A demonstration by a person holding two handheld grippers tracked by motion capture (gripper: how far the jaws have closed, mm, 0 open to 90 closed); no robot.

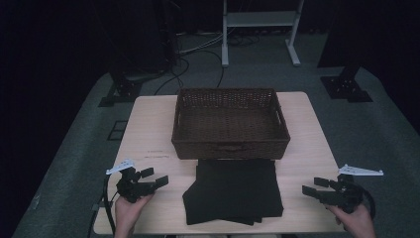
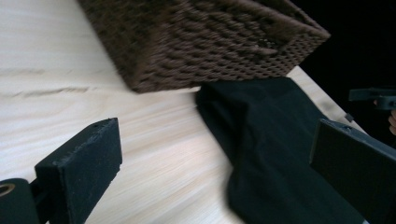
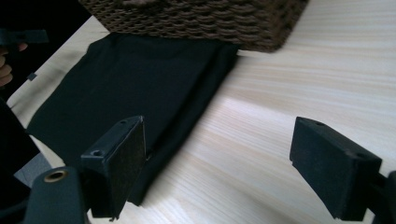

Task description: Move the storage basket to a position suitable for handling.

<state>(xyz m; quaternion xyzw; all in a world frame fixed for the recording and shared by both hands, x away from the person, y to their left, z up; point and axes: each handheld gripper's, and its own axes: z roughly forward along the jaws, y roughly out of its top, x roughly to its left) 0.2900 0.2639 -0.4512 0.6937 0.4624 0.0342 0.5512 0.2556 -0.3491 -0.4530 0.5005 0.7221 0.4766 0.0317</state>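
Flanking folded black cloth (image 1: 233, 191) before the basket (image 1: 230, 124), left claw (image 1: 151, 178) and right claw (image 1: 313, 186) spread, empty. Cloth likely soft, light; pinch edges.

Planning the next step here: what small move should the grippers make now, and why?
Probably bring both open grippers, left gripper and right gripper, inward to the side edges of the folded black cloth; it lies flat before the brown wicker basket, ungrasped.

Basket (image 2: 201, 42) top cropped in both gripper views, black cloth (image 2: 280, 154) edge blurred
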